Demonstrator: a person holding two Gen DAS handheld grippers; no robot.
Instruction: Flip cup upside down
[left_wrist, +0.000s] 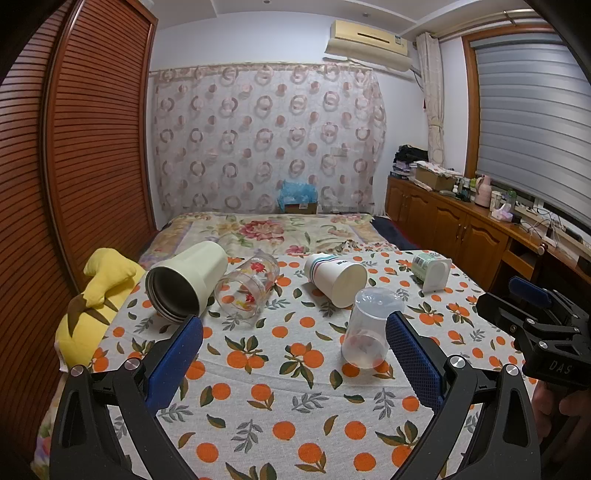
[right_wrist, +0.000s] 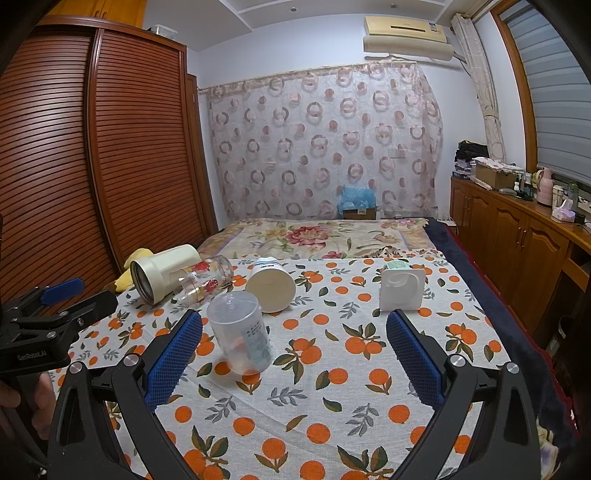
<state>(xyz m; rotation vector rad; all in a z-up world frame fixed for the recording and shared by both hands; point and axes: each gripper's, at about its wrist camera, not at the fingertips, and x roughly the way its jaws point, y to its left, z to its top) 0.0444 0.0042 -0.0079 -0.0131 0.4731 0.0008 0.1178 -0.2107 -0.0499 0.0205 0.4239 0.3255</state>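
A clear plastic cup (left_wrist: 371, 326) stands upside down on the orange-print tablecloth (left_wrist: 258, 398), just left of my left gripper's right finger. It shows in the right wrist view (right_wrist: 240, 334) beside the right gripper's left finger. My left gripper (left_wrist: 295, 354) is open and empty. My right gripper (right_wrist: 295, 354) is open and empty. On their sides lie a cream tumbler (left_wrist: 186, 282), a flowered glass (left_wrist: 246, 288), a white paper cup (left_wrist: 336, 278) and a green-labelled white cup (left_wrist: 432, 269).
A yellow plush toy (left_wrist: 96, 306) lies at the table's left edge. A bed with a floral cover (left_wrist: 273, 229) is behind the table. A wooden wardrobe (left_wrist: 74, 155) stands left and a cluttered wooden cabinet (left_wrist: 461, 218) right.
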